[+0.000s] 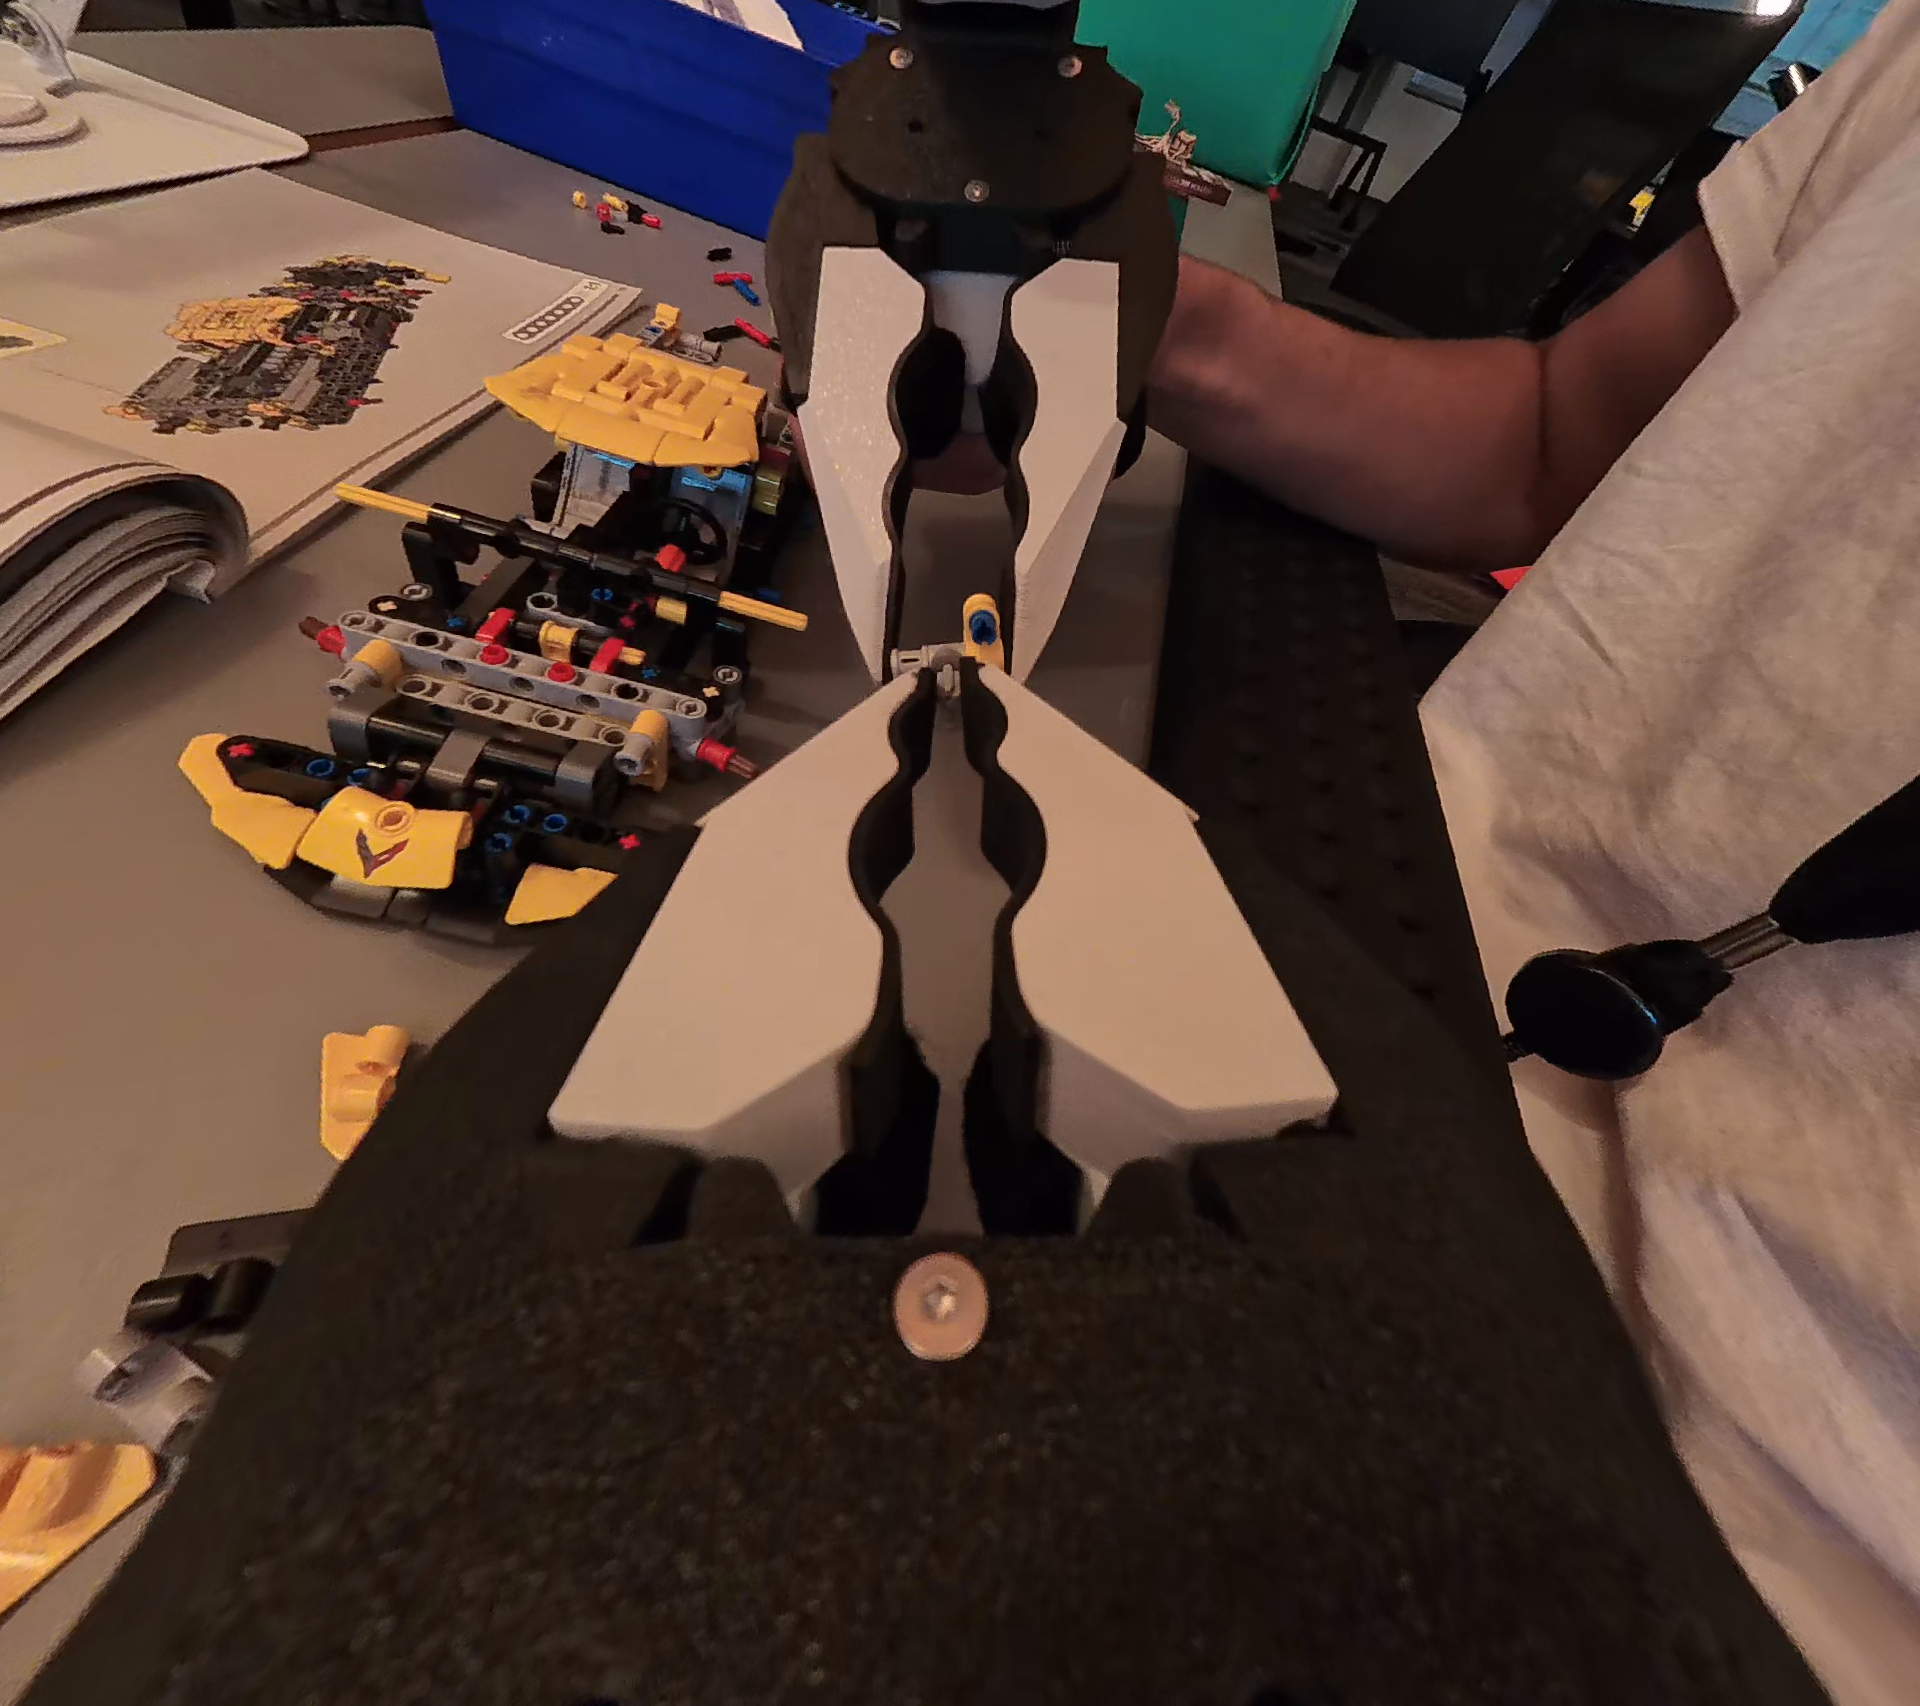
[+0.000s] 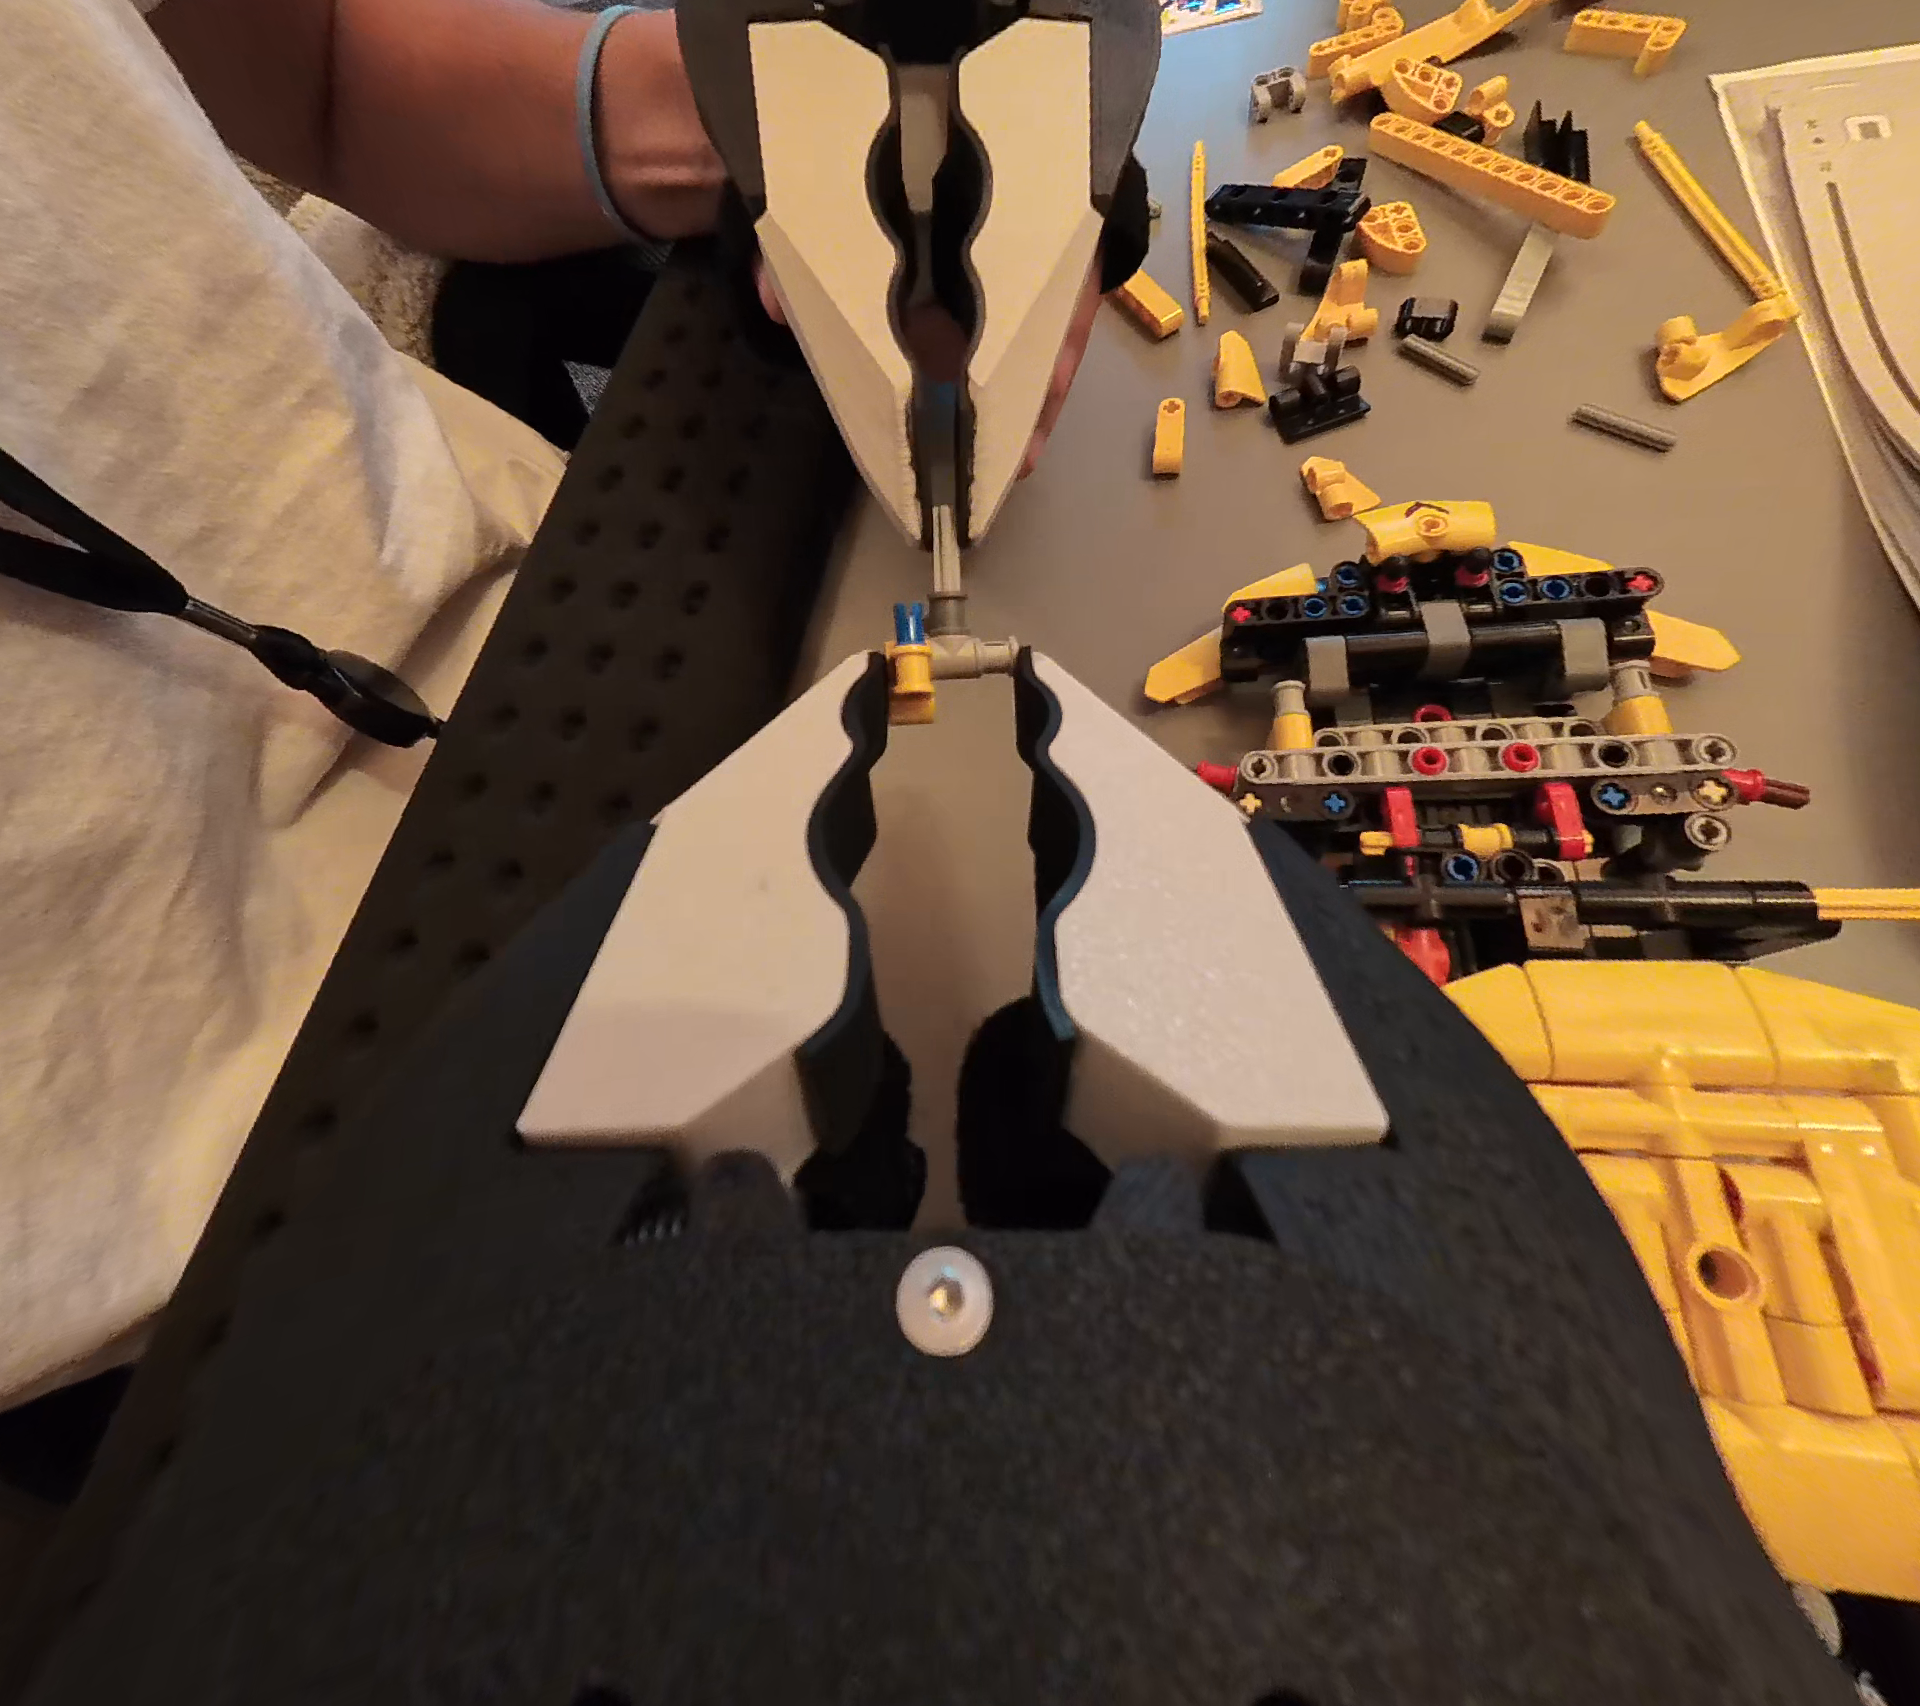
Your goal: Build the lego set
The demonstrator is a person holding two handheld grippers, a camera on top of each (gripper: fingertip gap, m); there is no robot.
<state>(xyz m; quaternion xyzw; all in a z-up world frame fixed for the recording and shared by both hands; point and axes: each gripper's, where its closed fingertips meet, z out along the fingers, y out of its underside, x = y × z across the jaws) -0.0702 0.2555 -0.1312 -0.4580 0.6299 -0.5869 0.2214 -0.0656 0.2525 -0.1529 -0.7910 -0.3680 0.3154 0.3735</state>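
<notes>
Grey axle (image 2: 943,560) pinched narrow in left hand-held gripper (image 2: 943,542), top centre; grey T-connector with yellow-blue pin (image 2: 951,657) clamped by right hand-held gripper (image 2: 951,664), mid-frame above surface (image 2: 1101,513), aligned for insertion. Half-built car (image 2: 1455,752) parked at right.

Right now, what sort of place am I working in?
Probably a workshop or lab bench rather than a home: a grey table with storage bins, blue and green, behind it, an open instruction booklet, and dark equipment beyond.
</notes>
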